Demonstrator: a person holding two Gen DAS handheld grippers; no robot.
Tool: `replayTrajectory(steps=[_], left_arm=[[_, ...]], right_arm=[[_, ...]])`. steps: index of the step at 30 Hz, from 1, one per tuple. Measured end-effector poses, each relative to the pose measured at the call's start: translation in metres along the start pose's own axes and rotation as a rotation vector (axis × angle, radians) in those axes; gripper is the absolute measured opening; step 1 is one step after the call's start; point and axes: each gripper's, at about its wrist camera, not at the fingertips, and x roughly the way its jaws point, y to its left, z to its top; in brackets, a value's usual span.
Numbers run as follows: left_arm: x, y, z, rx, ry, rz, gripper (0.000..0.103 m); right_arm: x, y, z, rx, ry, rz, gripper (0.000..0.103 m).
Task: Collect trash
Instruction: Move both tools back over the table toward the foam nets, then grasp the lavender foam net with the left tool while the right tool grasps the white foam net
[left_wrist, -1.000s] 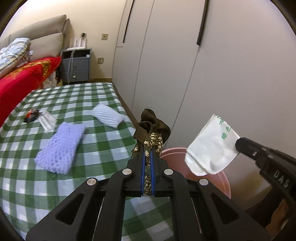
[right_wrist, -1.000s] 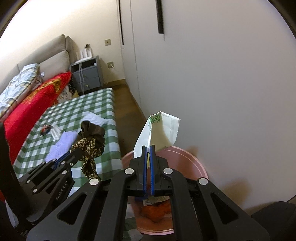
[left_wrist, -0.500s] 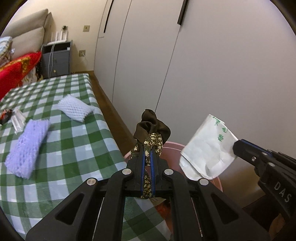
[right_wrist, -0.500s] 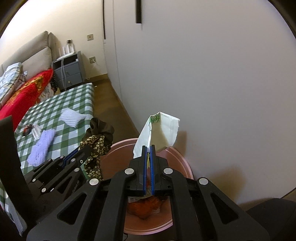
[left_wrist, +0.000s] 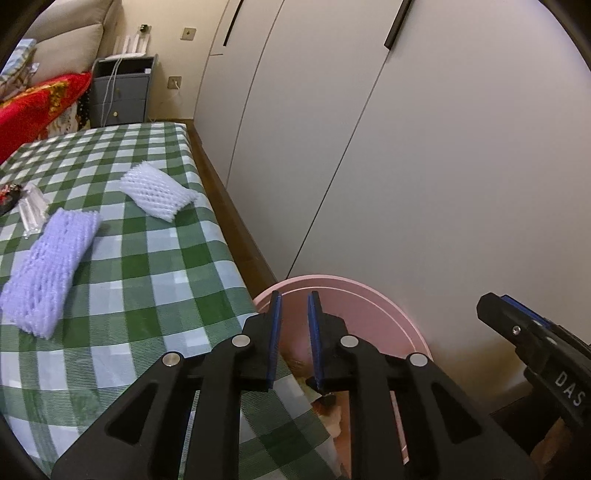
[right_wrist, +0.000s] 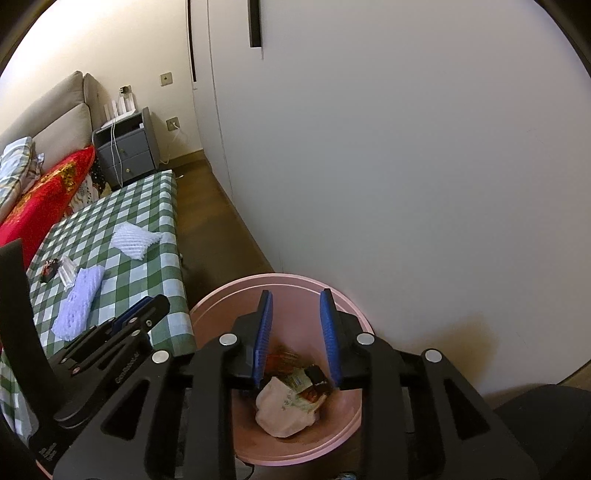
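A pink bin (right_wrist: 229, 295) stands on the floor between the checked table (left_wrist: 155, 295) and the wardrobe. My right gripper (right_wrist: 295, 293) hangs over it with its jaws opening and nothing between them. Below it in the bin lie a white paper bag (right_wrist: 284, 410) and wrappers (right_wrist: 306, 380). My left gripper (left_wrist: 294, 295) is over the bin's near rim (left_wrist: 332, 282); its jaws are opening too, with nothing between them. On the table lie a white foam net (left_wrist: 157, 192), a purple foam net (left_wrist: 51, 251), a clear plastic piece (left_wrist: 33, 210) and a small dark wrapper (left_wrist: 7, 194).
Pale wardrobe doors (left_wrist: 369, 147) rise right behind the bin. A strip of wooden floor (right_wrist: 221, 206) runs between table and wardrobe. A grey nightstand (left_wrist: 120, 92) and a red blanket (left_wrist: 33, 107) are at the far end.
Both grippers have opened. The brown patterned scrap has left the left jaws and the white paper bag has left the right jaws; the bag now lies in the bin.
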Motion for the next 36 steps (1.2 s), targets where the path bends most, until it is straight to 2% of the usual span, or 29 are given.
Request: replayTrajectory(steps=[6,13,23,27,30,34,36], left_arm=[[-0.018,0.011,0.002,0.002,-0.022,0.027,0.015],[-0.039,0.038,0.002,-0.014,-0.053,0.1,0.015],[-0.06,0.096,0.001,-0.069,-0.09,0.268,0.015],[-0.067,0.127,0.002,-0.152,-0.097,0.337,0.015],[-0.065,0.137,0.005,-0.157,-0.102,0.38,0.015],[-0.061,0.15,0.006,-0.178,-0.092,0.409,0.017],[-0.059,0.153,0.006,-0.181,-0.085,0.42,0.022]], right_arm=[[-0.004,0.007,-0.003,-0.006,-0.02,0.037,0.027],[-0.004,0.032,-0.007,-0.042,-0.037,0.108,0.027],[0.013,0.075,-0.004,-0.102,-0.027,0.209,0.027],[0.026,0.093,0.001,-0.112,-0.028,0.249,0.027],[0.033,0.104,0.003,-0.122,-0.033,0.266,0.027],[0.04,0.112,0.006,-0.119,-0.03,0.293,0.027],[0.043,0.115,0.008,-0.112,-0.027,0.306,0.027]])
